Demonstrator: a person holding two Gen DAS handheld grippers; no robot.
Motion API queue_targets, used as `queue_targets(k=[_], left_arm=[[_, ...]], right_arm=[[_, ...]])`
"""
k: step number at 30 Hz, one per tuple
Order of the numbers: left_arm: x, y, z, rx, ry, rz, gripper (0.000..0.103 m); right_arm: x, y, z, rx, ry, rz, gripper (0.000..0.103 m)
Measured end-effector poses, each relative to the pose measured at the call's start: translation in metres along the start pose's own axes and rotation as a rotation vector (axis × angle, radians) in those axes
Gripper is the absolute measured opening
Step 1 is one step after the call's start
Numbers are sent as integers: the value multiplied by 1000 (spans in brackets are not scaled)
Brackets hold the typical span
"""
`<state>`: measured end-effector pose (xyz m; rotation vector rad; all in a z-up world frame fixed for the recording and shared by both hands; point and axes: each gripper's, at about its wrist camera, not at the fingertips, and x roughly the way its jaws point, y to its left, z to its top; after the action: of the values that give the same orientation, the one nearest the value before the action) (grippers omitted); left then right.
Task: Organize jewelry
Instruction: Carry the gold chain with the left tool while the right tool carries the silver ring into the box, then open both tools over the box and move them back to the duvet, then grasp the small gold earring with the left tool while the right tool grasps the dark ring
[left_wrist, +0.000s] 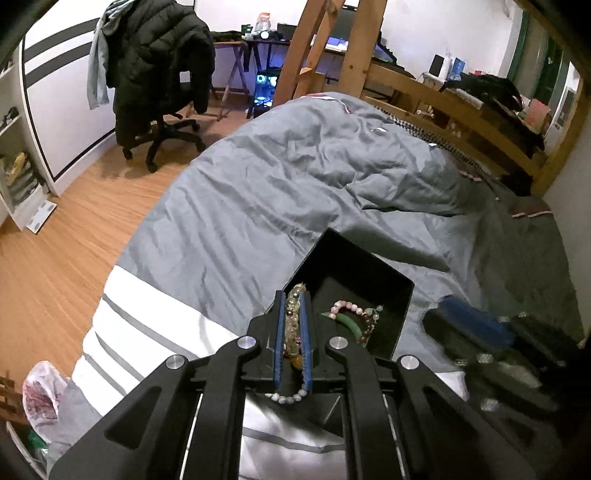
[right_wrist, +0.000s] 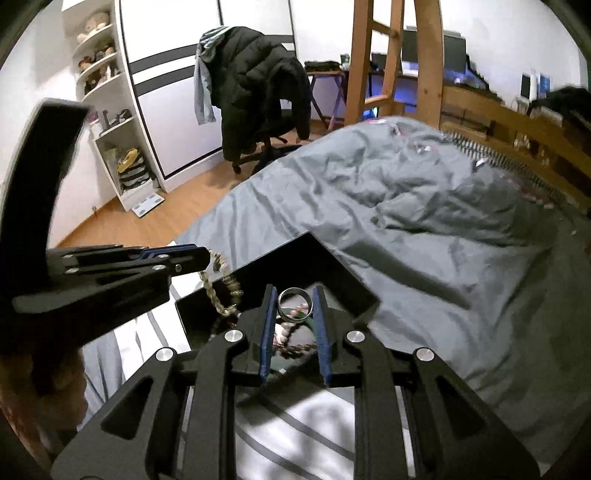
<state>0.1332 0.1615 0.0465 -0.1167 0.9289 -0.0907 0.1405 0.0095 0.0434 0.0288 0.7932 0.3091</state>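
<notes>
Black and open-topped, the jewelry box (left_wrist: 354, 273) is sitting on the grey bedding (left_wrist: 258, 192), and part of the sorting looks done: a pink bead bracelet (left_wrist: 345, 308) and a green piece (left_wrist: 349, 325) are lying inside it, along with other strands too tangled to tell apart. At the left, the left gripper (left_wrist: 294, 295) is pinching a yellowish crystal bead bracelet (left_wrist: 293, 321) lengthwise between its nearly closed jaws, one loop poking past the tips over the near wall of the box, another hanging out behind; from the right wrist view the strand is dangling over the box's left corner, so it seems about to be dropped in. To the right, the right gripper (right_wrist: 295, 295) is gripping a silver ring (right_wrist: 294, 303) between its tips, jaws parted only by the ring's width, hovering above the box interior. Both pieces are waiting to be released.
</notes>
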Motion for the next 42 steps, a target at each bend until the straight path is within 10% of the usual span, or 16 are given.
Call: queue_targets(k=[2, 5, 8, 12, 16, 29, 42], left_arm=[[1, 0, 0, -9, -1, 8, 8], [3, 4, 2, -49, -7, 46, 28], [-7, 4, 1, -64, -54, 83, 35], [-29, -7, 0, -58, -138, 26, 75], [-37, -51, -6, 23, -162, -110, 84], [27, -236, -63, 327, -43, -286, 84], [127, -207, -57, 284, 109, -286, 61]], right_arm=[[17, 3, -2, 8, 48, 9, 22], [28, 4, -11, 29, 61, 27, 57], [15, -5, -16, 89, 20, 73, 58], [-30, -33, -32, 117, -63, 34, 85], [-71, -75, -58, 84, -78, -83, 87], [-116, -236, -174, 321, -11, -162, 79], [-20, -185, -151, 156, 19, -22, 65]])
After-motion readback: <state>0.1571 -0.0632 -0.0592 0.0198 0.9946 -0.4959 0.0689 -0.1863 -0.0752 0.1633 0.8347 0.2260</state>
